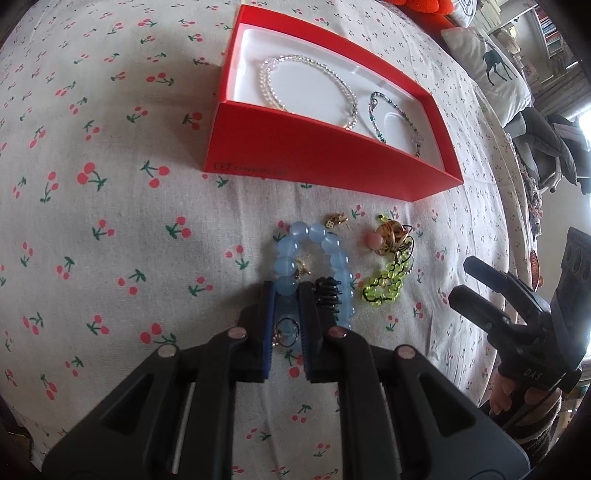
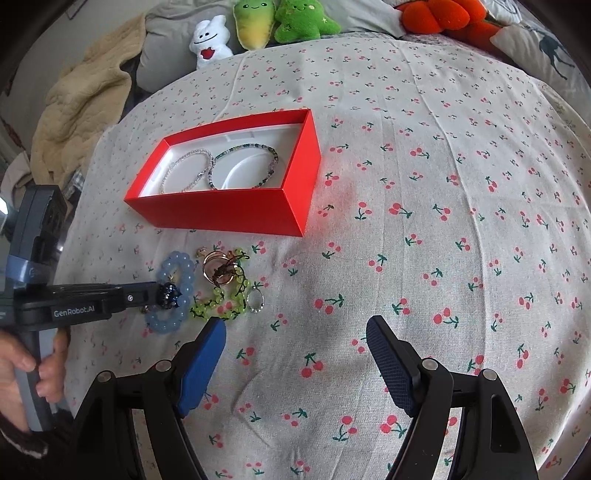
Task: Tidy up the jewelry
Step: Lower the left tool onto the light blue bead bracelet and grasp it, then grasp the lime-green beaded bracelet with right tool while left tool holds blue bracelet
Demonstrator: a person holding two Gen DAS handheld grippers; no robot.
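Note:
A red box (image 1: pixel 314 155) (image 2: pixel 229 212) lies on the cherry-print cloth and holds a clear bead necklace (image 1: pixel 306 85) (image 2: pixel 186 168) and a dark green bead necklace (image 1: pixel 391 122) (image 2: pixel 255 162). In front of it lie a blue bead bracelet (image 1: pixel 317 254) (image 2: pixel 173 291), a yellow-green bead string (image 1: pixel 384 280) (image 2: pixel 221 299), gold rings (image 1: pixel 391 236) (image 2: pixel 218 267), a black hair clip (image 1: pixel 327 295) (image 2: pixel 170 293) and a small ring (image 2: pixel 255 301). My left gripper (image 1: pixel 287 295) (image 2: pixel 155 291) is shut on the blue bracelet's near beads. My right gripper (image 2: pixel 295 332) (image 1: pixel 469 277) is open and empty, right of the pile.
Plush toys (image 2: pixel 273 22) and a beige blanket (image 2: pixel 81 107) lie behind the cloth. A deer-print pillow (image 1: pixel 491 62) sits at the far right. A small gold charm (image 1: pixel 336 220) lies near the box front.

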